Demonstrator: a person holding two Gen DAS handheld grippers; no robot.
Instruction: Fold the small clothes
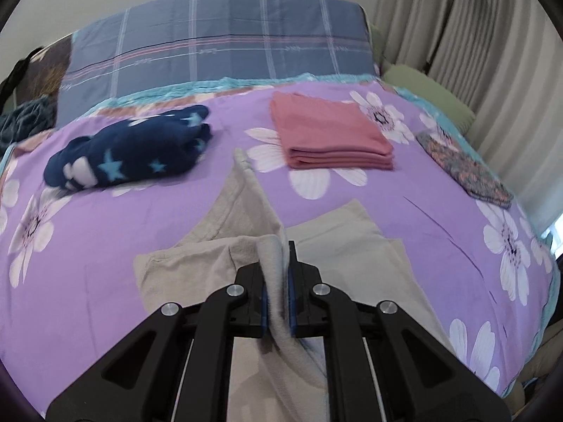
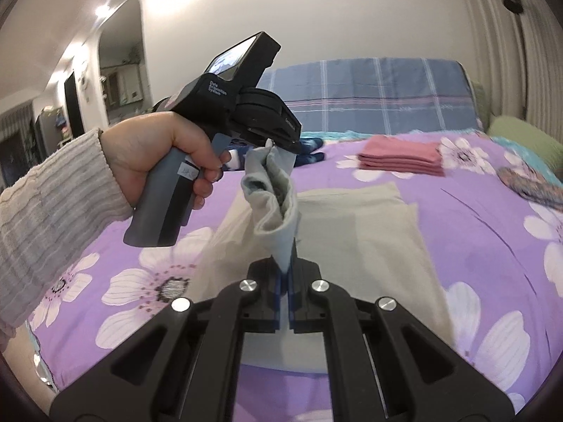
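A beige-grey garment [image 1: 225,211] lies partly on the purple flowered bedspread [image 1: 88,246], its near edge lifted. My left gripper [image 1: 278,274] is shut on a fold of it. In the right wrist view my right gripper [image 2: 285,277] is shut on another part of the same garment [image 2: 359,232]. The cloth rises from it in a bunched strip [image 2: 278,193] up to the left gripper [image 2: 281,140], held by a hand at upper left.
A folded pink cloth [image 1: 330,137] and a rolled navy star-print fleece [image 1: 130,147] lie farther back on the bed. A patterned cloth [image 1: 464,165] lies at the right edge. A blue plaid pillow [image 1: 218,42] is behind. Curtains [image 1: 492,52] hang on the right.
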